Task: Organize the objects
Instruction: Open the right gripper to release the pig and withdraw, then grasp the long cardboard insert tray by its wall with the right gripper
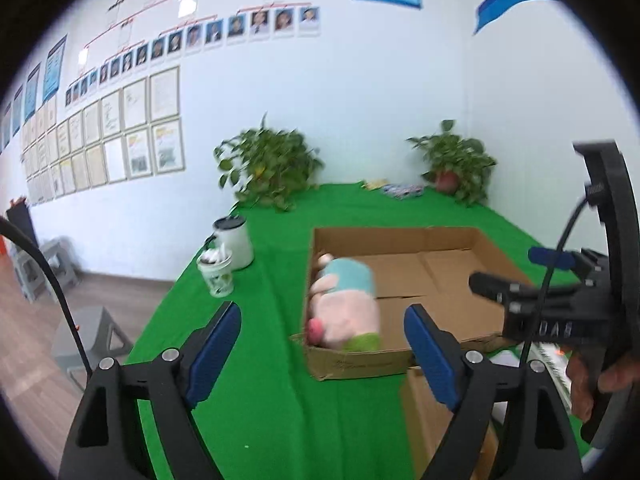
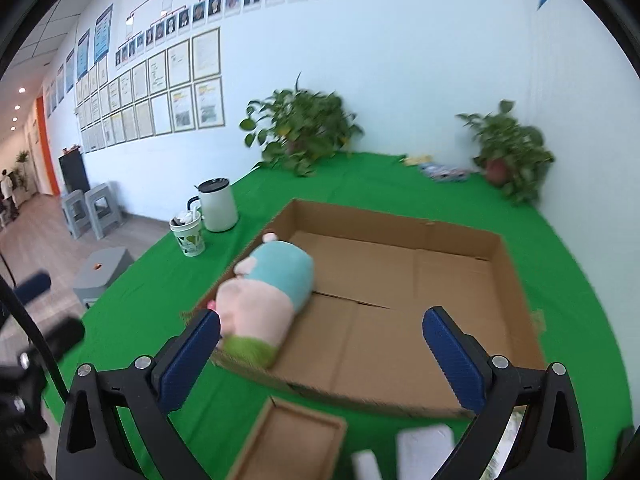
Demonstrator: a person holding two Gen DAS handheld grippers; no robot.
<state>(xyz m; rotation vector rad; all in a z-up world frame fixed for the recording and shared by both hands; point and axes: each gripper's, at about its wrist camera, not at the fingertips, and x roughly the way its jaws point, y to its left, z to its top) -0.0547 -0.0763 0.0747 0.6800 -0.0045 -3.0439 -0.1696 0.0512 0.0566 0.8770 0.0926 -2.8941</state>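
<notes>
While both grippers hang above a green-covered table (image 1: 280, 420), neither holds anything. The left gripper (image 1: 322, 346) has its blue-padded fingers (image 1: 216, 352) spread wide apart, with only air and tablecloth between them. The right gripper (image 2: 320, 354) is spread just as wide — its left pad overlaps the plush toy (image 2: 266, 300) in the right wrist view, but whether it touches the toy cannot be told. From the left wrist view, the right gripper (image 1: 520, 276) shows at the right edge, side on, held in a hand (image 1: 596, 380).

Ahead of both tools lies a shallow, open cardboard box (image 2: 400, 320), flat on the cloth. The plush toy (image 1: 346, 304), pink with a teal top and a green end, lies on its side inside the box against its left wall, near the front left corner. The rest of the box floor is bare cardboard.

Just in front of the box, nearer the grippers, sits a smaller brown tray (image 2: 292, 440), and beside it some blurred white items (image 2: 424, 448).

Left of the box, well apart from it, a patterned cup (image 2: 189, 236) stands just beside a white kettle (image 2: 217, 206) with a black lid. At the far edge of the table — against the white wall — stand two potted plants (image 2: 304, 132), with small flat items (image 2: 444, 172) between them. Framed papers and portrait photos (image 2: 160, 80) line the wall on the left.
</notes>
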